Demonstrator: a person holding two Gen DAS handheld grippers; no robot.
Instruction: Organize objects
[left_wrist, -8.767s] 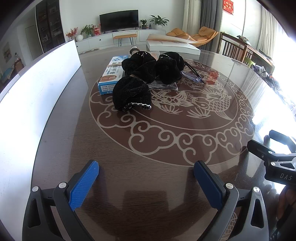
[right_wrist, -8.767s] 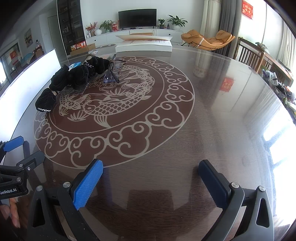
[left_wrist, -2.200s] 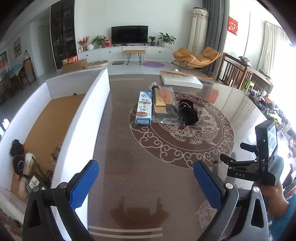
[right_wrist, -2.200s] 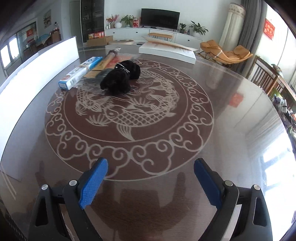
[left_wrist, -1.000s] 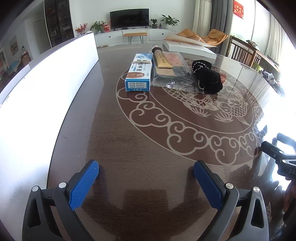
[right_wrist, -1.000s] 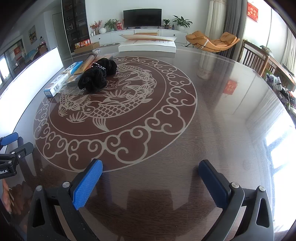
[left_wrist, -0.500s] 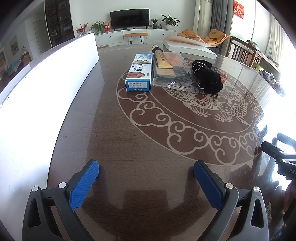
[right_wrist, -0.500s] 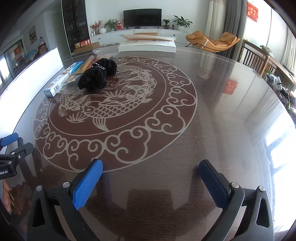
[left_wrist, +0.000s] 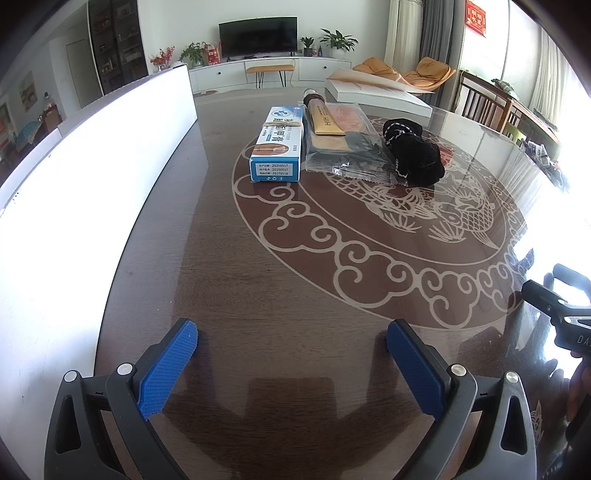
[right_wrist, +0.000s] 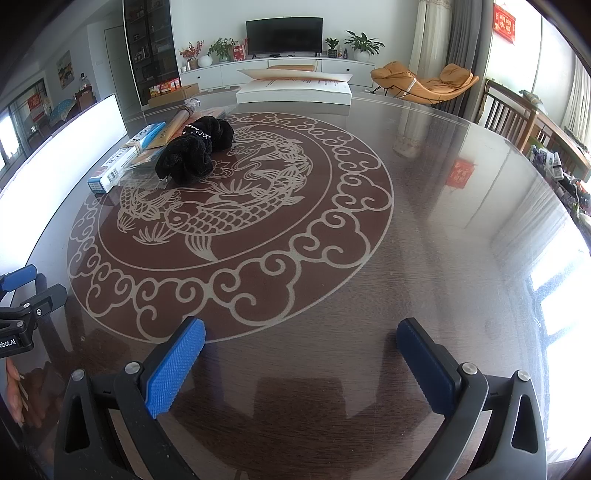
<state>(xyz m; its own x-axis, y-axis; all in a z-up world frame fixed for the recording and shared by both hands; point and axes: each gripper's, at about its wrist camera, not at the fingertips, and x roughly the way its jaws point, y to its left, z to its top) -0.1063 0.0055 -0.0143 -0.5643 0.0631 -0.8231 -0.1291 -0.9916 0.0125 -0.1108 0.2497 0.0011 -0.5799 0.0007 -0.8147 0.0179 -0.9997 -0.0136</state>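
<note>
Resting both tongs, left tongs (left_wrist: 291, 354) and right tongs (right_wrist: 301, 350), wide open and empty, near the table (left_wrist: 295, 280) edge, well apart from the black scrunchies (left_wrist: 413, 155), probably for choosing.

The right gripper (right_wrist: 301, 356) hung low over the big round table (right_wrist: 424, 229). Its two blue fingers (right_wrist: 175, 365) were spread wide, with nothing between them. A fish picture (right_wrist: 221, 206) with curly clouds around it filled the middle of the table. At the far left edge of the fish picture lay black fluffy socks (right_wrist: 195, 153) in a lump. Just left of the socks was a long blue and white box (right_wrist: 125, 158), and a clear plastic bag (right_wrist: 144, 166) sat between them, partly under the socks. Far behind the socks, a flat white box (right_wrist: 293, 92) rested at the table's back edge. The left gripper (right_wrist: 22, 295) poked in near the fish picture's left side.
</note>
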